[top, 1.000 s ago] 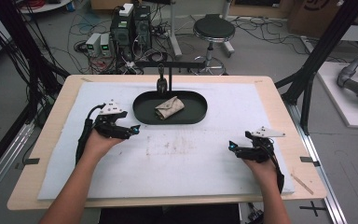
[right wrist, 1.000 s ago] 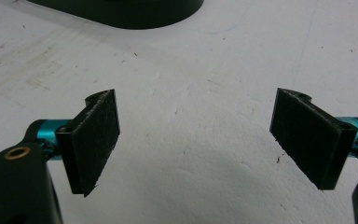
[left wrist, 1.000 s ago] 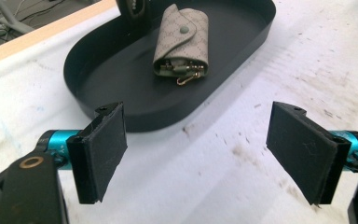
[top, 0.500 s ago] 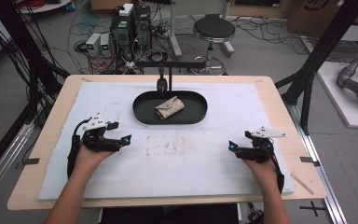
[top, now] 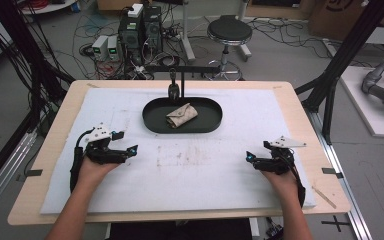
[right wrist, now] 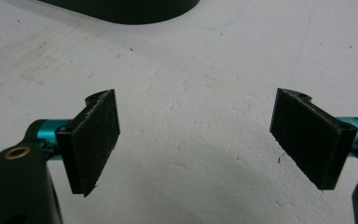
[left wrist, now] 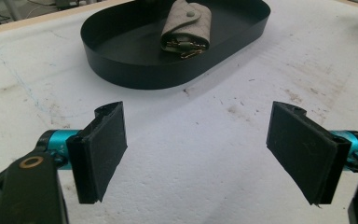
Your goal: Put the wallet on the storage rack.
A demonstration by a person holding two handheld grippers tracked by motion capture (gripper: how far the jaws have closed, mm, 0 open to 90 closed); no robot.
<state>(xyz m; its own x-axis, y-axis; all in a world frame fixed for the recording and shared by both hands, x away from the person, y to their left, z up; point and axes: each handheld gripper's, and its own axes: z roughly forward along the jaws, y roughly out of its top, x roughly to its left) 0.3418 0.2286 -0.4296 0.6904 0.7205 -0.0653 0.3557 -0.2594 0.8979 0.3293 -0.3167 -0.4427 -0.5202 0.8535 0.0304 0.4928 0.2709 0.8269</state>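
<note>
Two grippers on the desk, both released with jaws standing wide apart and nothing between them: left gripper [top: 132,148] near the desk's left side, right gripper [top: 249,156] near its right, each well apart from the item we list next. One key pouch [left wrist: 184,27], beige quilted fabric, folded or rolled shut with a round snap showing on its upper face and a cluster of brass-coloured metal keys or fittings at its open end; it lies inside the black oval tray [left wrist: 121,70], roughly at the tray's middle, slightly askew to the tray's long axis. One white foam mat [top: 205,170], scuffed and stained near its centre, covers the desk [top: 45,205] and carries the tray at its far middle. One black stand with a small hanging fitting [top: 173,90] rises just behind the tray. Step in hand, as we judge it: an approach to the pouch, most likely by the left gripper, whose view looks straight at the tray. To do it well, we would bring the jaws in over the tray's low wall rather than against it, line them across the pouch's narrow width, and close on the fabric body, not on the loose metal end, which would likely slip or dangle. Soft and light, the pouch should compress under a modest squeeze.
</note>
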